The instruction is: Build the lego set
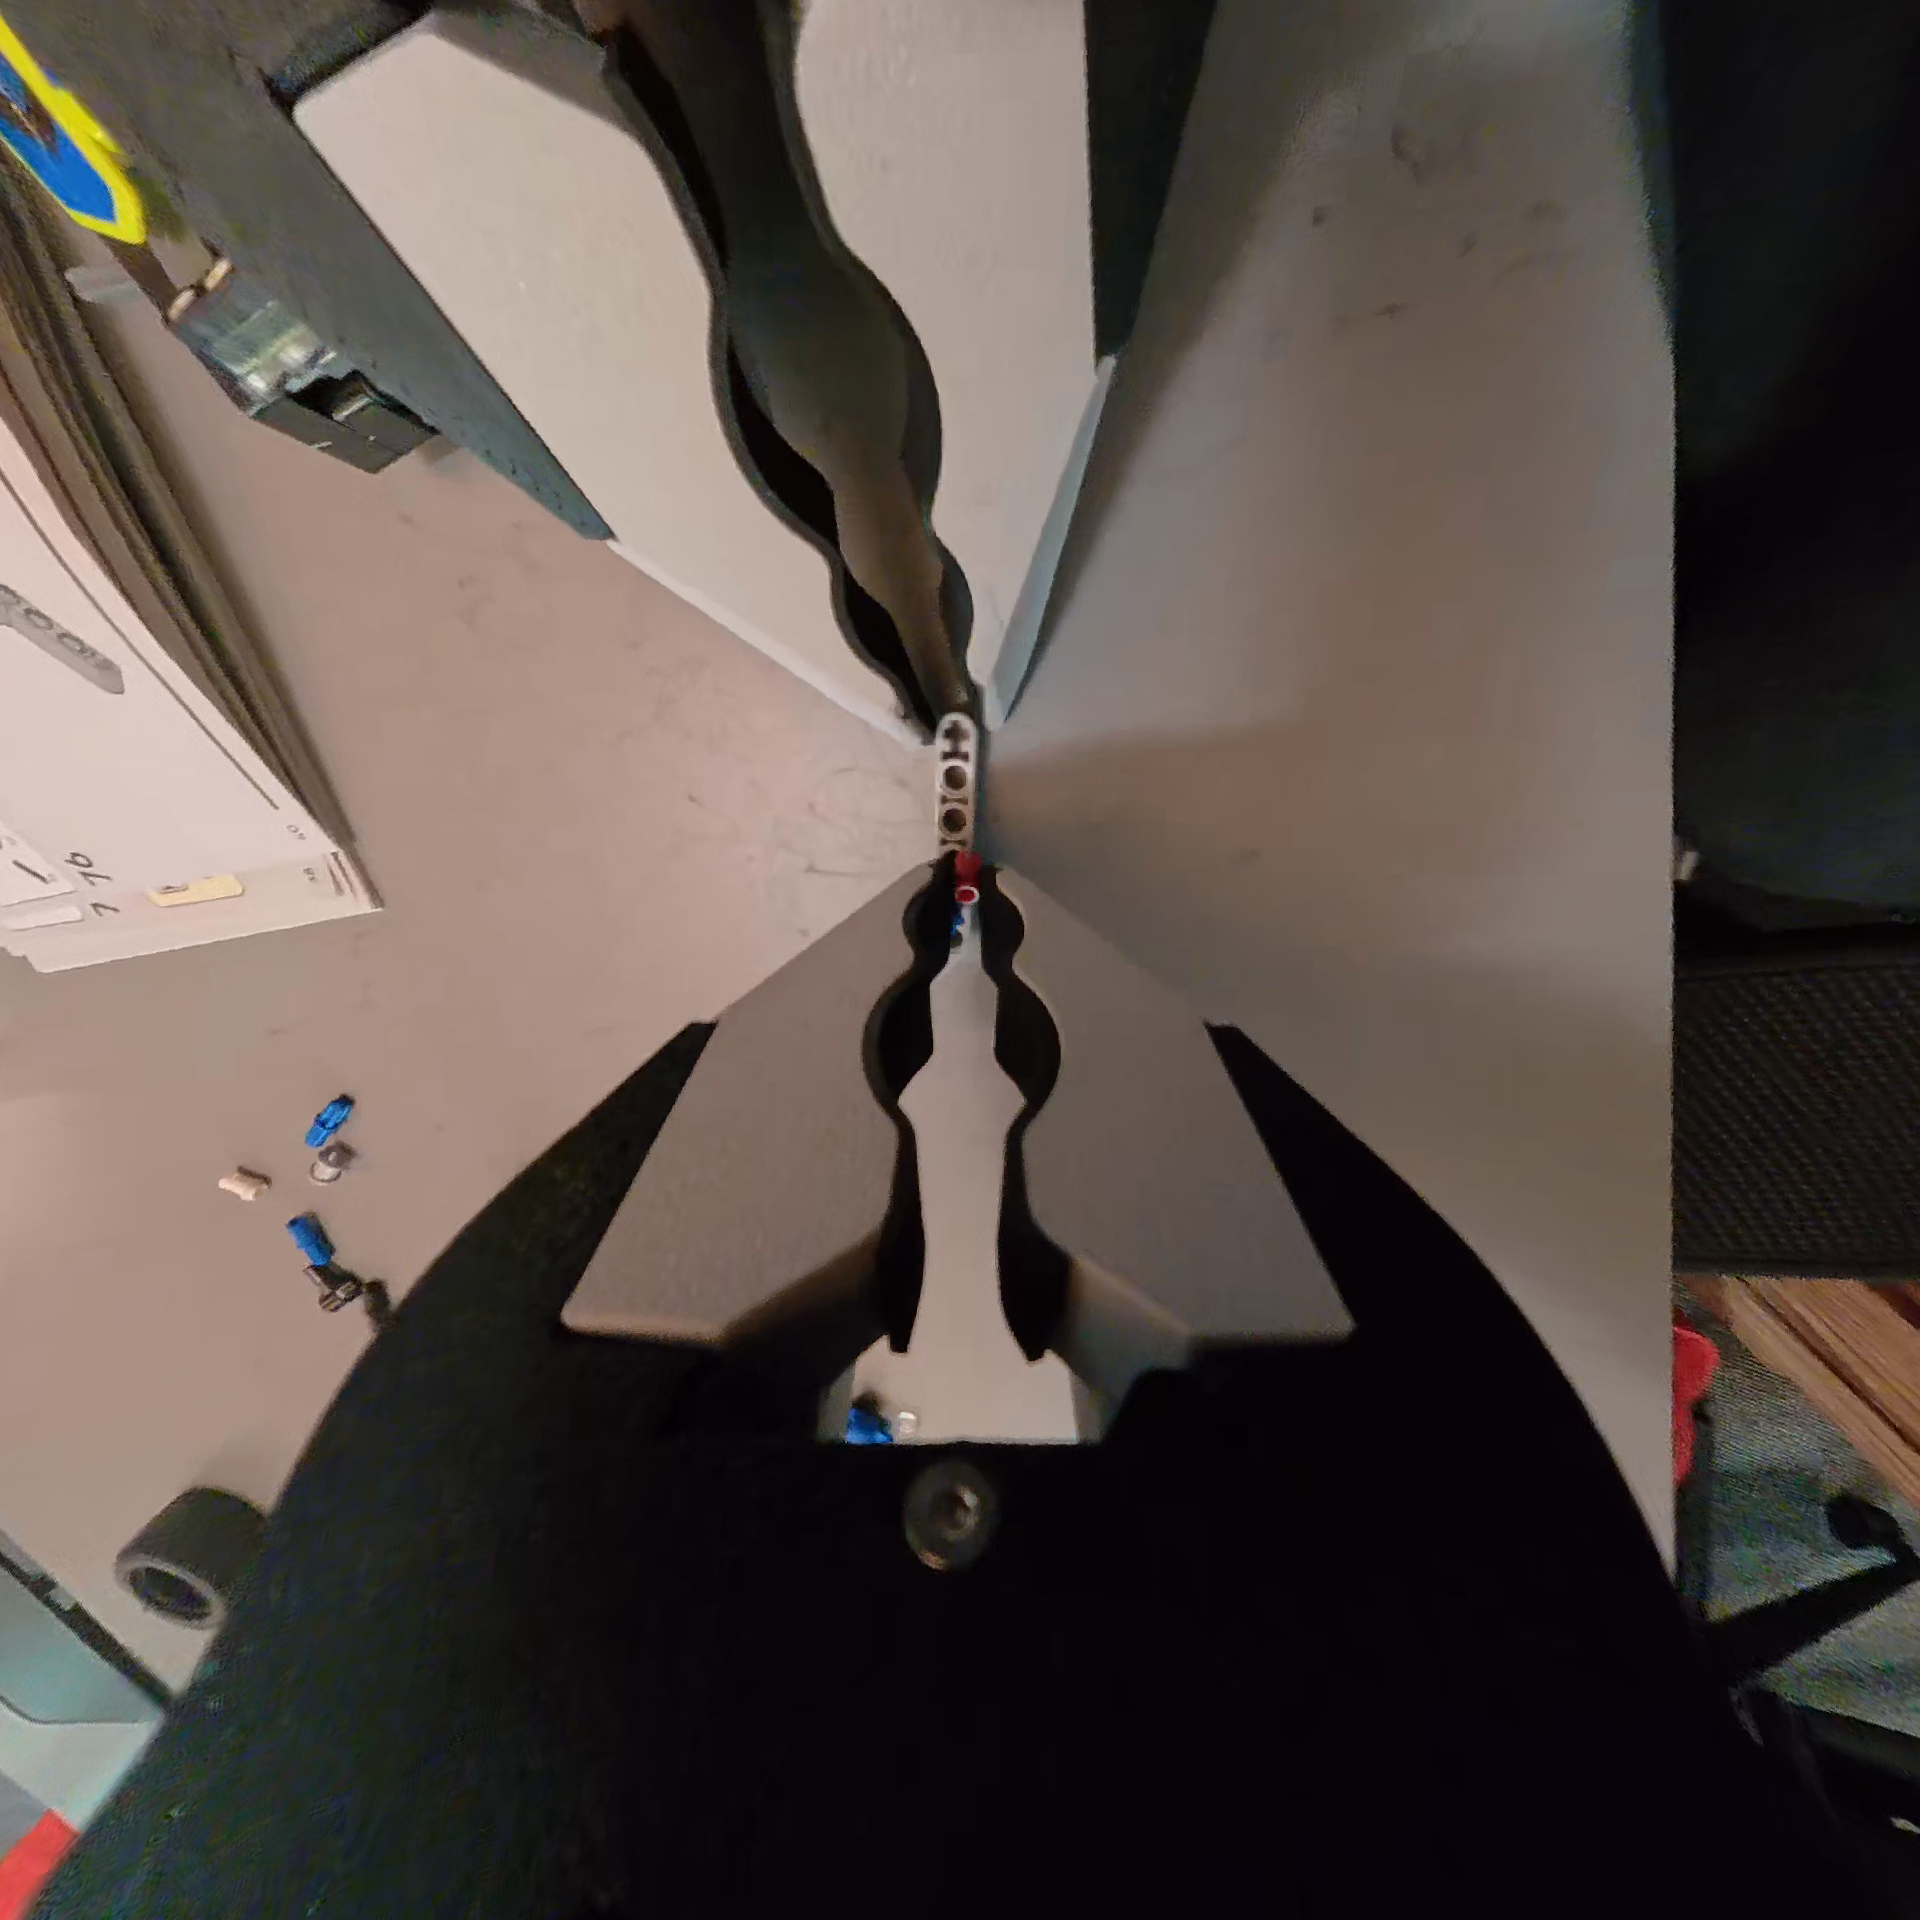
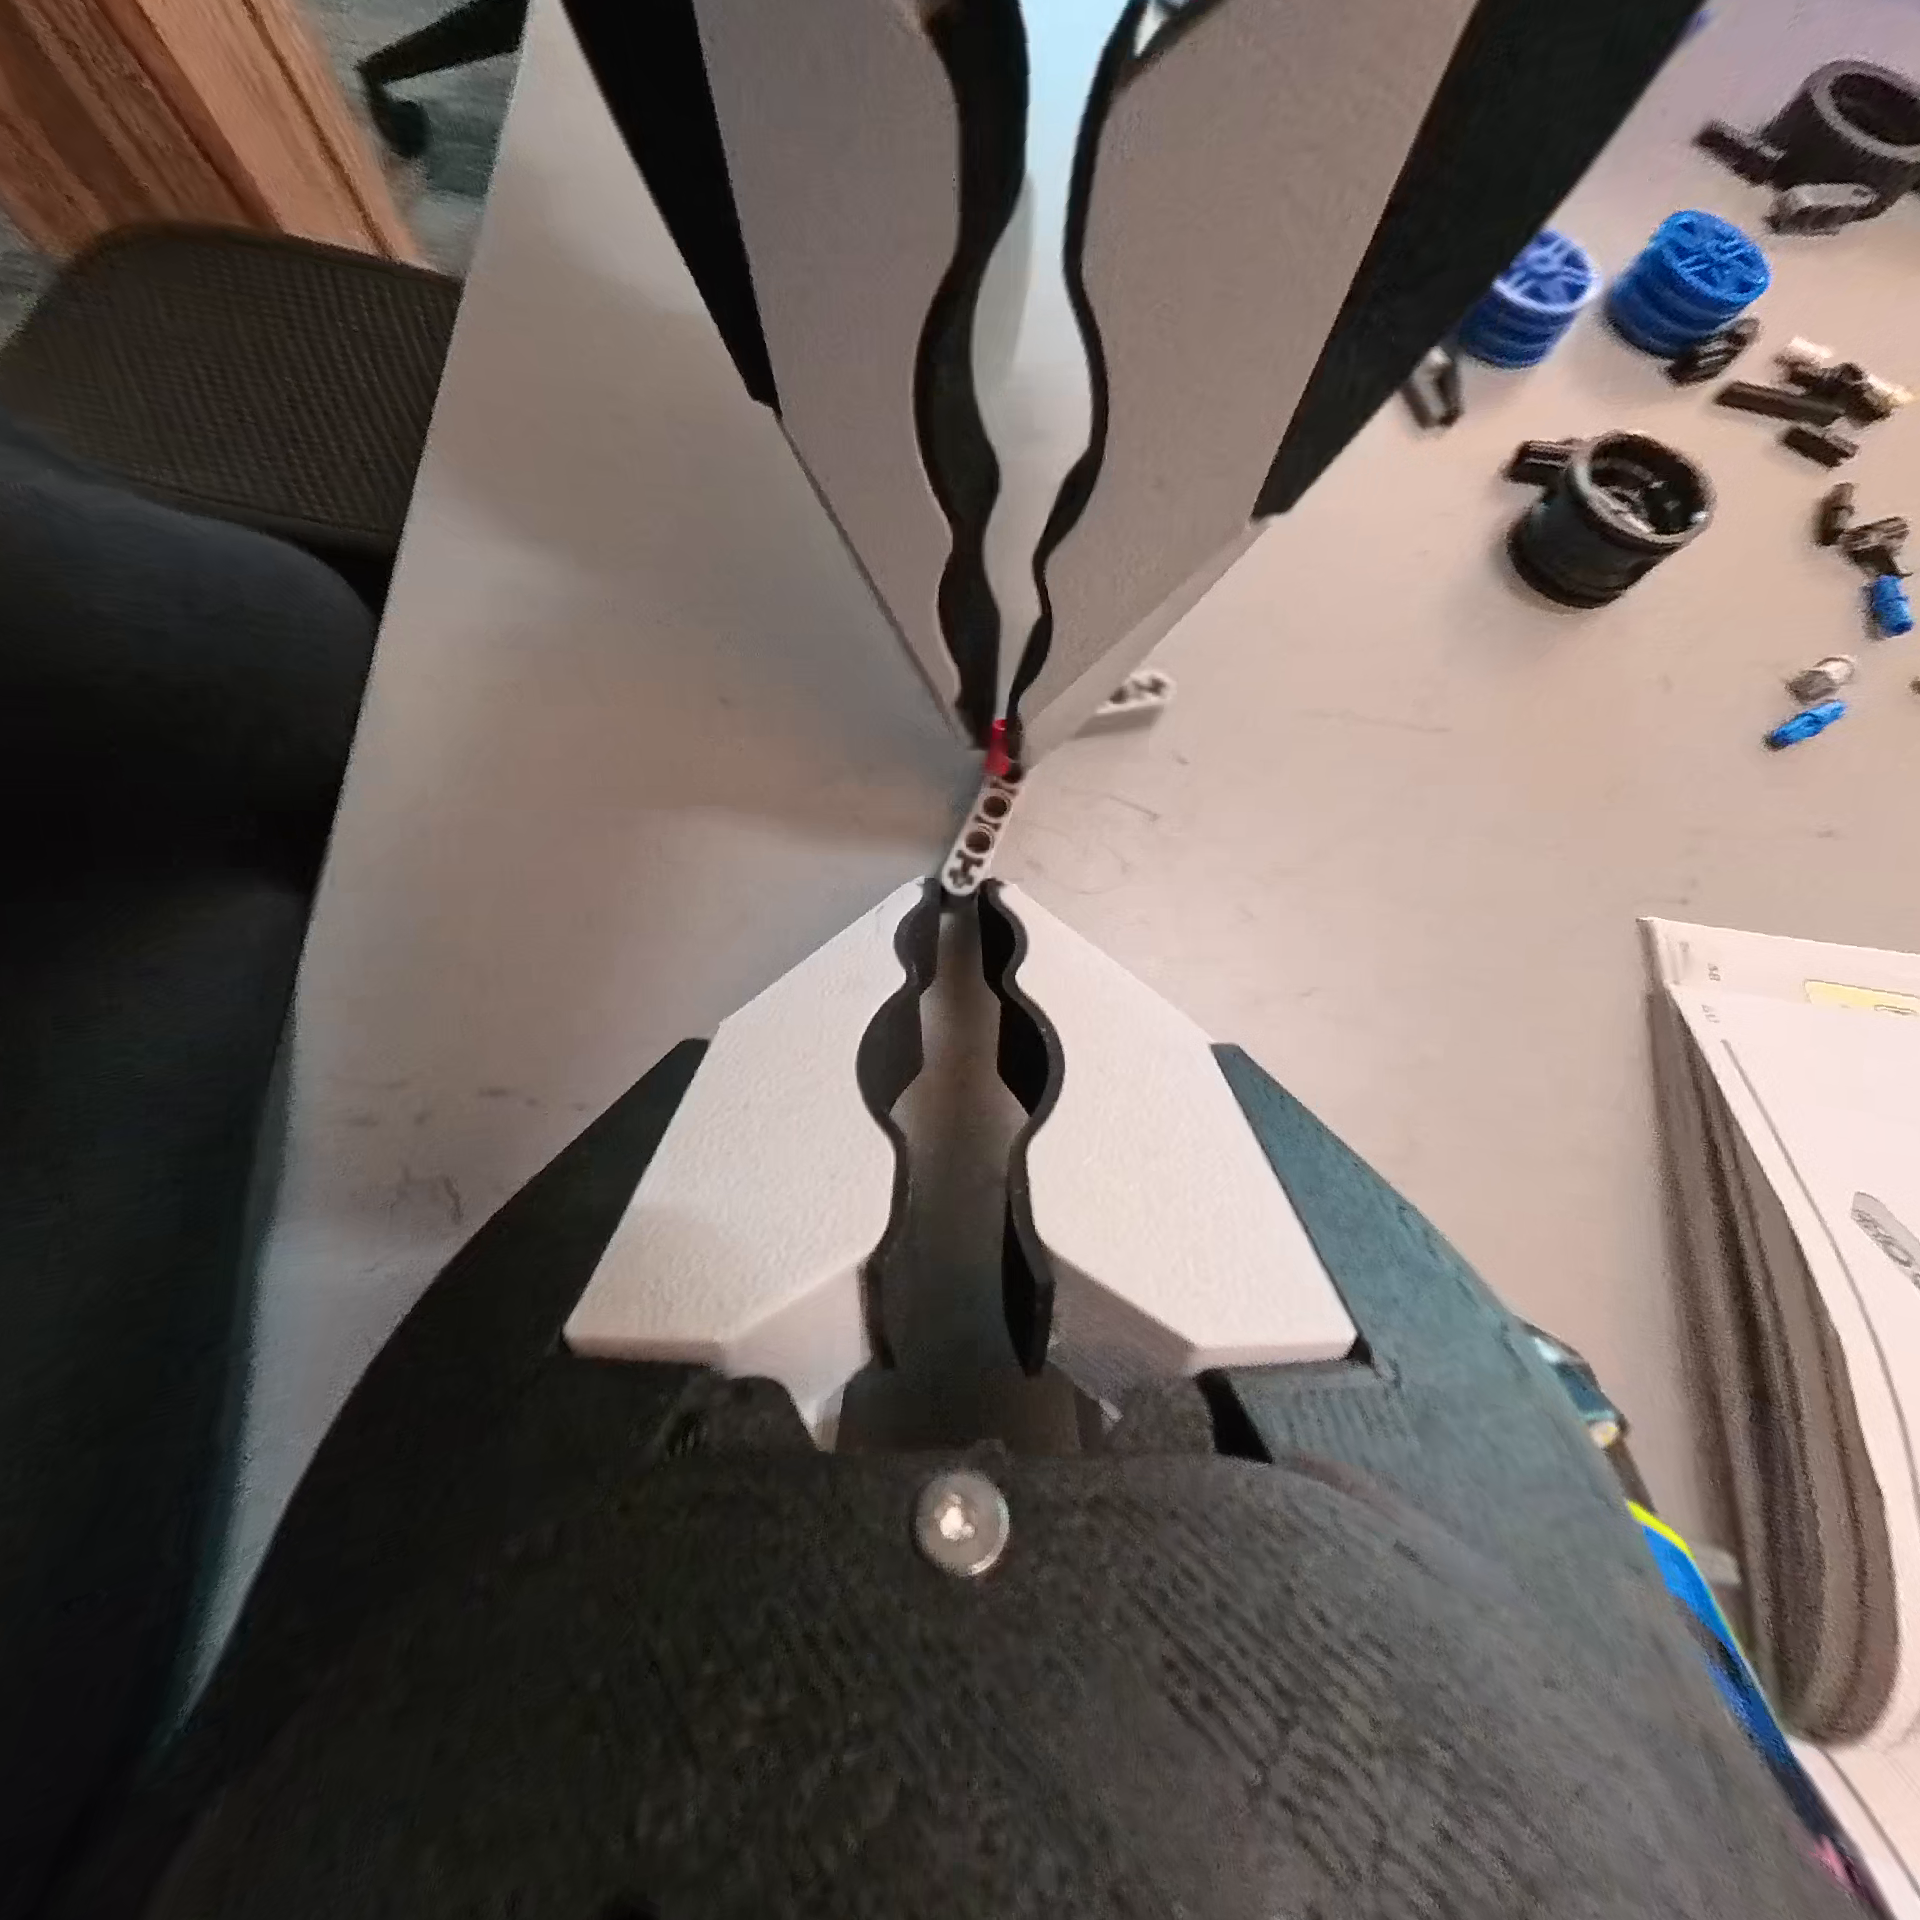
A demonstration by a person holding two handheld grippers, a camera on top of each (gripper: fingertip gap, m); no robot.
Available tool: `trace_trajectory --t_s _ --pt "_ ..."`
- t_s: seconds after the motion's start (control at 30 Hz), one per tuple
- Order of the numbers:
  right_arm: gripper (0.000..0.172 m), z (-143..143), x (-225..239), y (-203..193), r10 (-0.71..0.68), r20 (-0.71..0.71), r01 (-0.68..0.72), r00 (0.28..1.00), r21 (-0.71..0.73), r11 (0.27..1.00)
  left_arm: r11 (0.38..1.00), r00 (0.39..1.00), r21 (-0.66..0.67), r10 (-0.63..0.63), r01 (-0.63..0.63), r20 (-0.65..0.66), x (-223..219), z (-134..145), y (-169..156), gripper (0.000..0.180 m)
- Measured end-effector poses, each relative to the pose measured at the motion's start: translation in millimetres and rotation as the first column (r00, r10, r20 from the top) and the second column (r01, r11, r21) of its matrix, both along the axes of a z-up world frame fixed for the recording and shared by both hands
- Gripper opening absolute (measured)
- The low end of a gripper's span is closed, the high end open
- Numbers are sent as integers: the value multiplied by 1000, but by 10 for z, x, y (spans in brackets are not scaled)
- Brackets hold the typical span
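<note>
The two grippers meet tip to tip above the table, with a small white beam bridging the space between them. The left gripper is pressed nearly together at its tips and pinches a small red pin, which sits at the near end of the beam; a speck of blue shows just behind the pin between the fingers, too small to tell what it is. In the right wrist view the right gripper is closed on the other end of the same beam, its dark pads against the beam's end with the cross-shaped hole, and the beam runs slightly tilted away from it toward the red pin held in the far gripper's tips. The beam is off the table, held in the air between the two grippers. On the table to the left gripper's left lie small loose parts: blue pins, a tan pin, a grey bush and a black wheel, with a printed booklet farther up. The right wrist view shows blue wheels, a black tyre, black connectors and another white beam lying just beyond the left gripper's finger.
</note>
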State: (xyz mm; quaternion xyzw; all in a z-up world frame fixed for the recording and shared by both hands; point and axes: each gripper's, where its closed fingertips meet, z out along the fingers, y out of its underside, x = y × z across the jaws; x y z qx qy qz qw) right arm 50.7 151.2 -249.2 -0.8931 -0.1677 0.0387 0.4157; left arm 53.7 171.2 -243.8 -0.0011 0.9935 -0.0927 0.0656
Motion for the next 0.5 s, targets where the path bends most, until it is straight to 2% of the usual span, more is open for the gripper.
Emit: trace_trajectory --t_s 0.17,0.37,0.47,0.5 --pt "7 0 -113 67 42 -31 -43 999 -12 999 998 997 4 -60 60 56 3 6 63 1" --pt "7 0 -109 145 20 -44 -21 999 -17 1000 997 995 -82 -5 14 101 -24 58 121 1" --pt "23 10 -85 165 -27 -83 25 996 -24 999 993 990 -120 13 4 140 -15 79 133 1" --pt "22 13 -95 162 -31 -90 29 995 -25 999 993 990 -122 12 5 143 -16 82 142 1"
